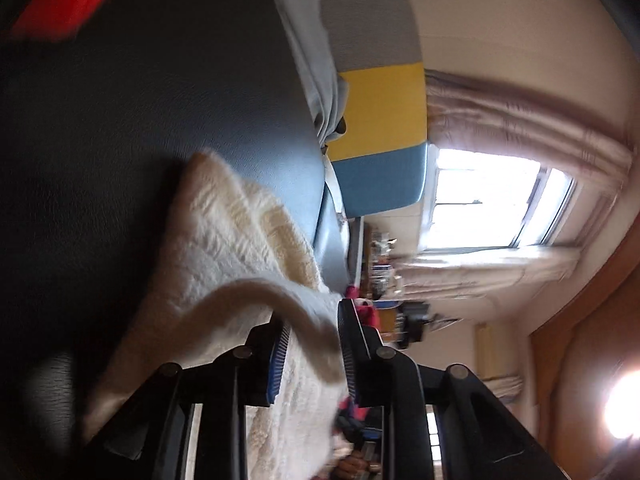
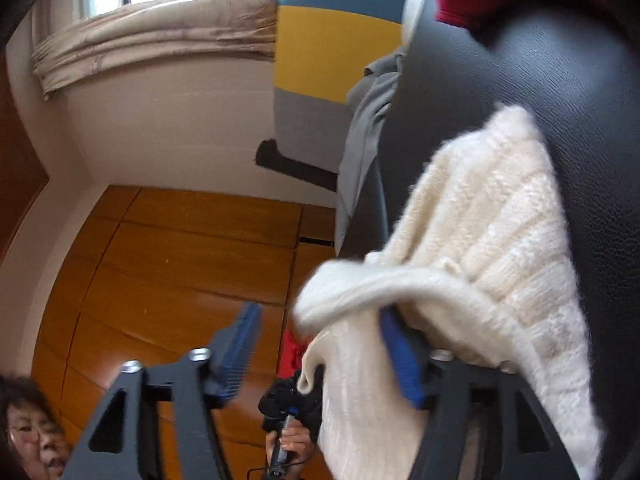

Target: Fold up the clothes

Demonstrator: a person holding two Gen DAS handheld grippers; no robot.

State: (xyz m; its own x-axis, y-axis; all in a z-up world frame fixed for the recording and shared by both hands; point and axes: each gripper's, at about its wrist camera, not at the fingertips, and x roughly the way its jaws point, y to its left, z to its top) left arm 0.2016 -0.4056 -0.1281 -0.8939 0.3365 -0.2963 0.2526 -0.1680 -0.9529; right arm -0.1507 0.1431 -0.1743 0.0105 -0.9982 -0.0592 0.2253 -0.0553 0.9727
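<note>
The cream-white knitted sweater (image 2: 480, 240) lies on the black leather-like surface (image 2: 560, 80), its near hem hanging over the edge. The left hand-held gripper (image 1: 312, 352) is partly open around a fold, not pressing. The right hand-held gripper (image 2: 320, 344) is wide open, the hem draped over one finger. I think the loose hem could slide to the floor. The black surface beyond the sweater is free.

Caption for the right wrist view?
Open right gripper beside a cream knit sweater draped over black leather surface.

two rolled wrist views, sweater (image 1: 224, 240) close
</note>
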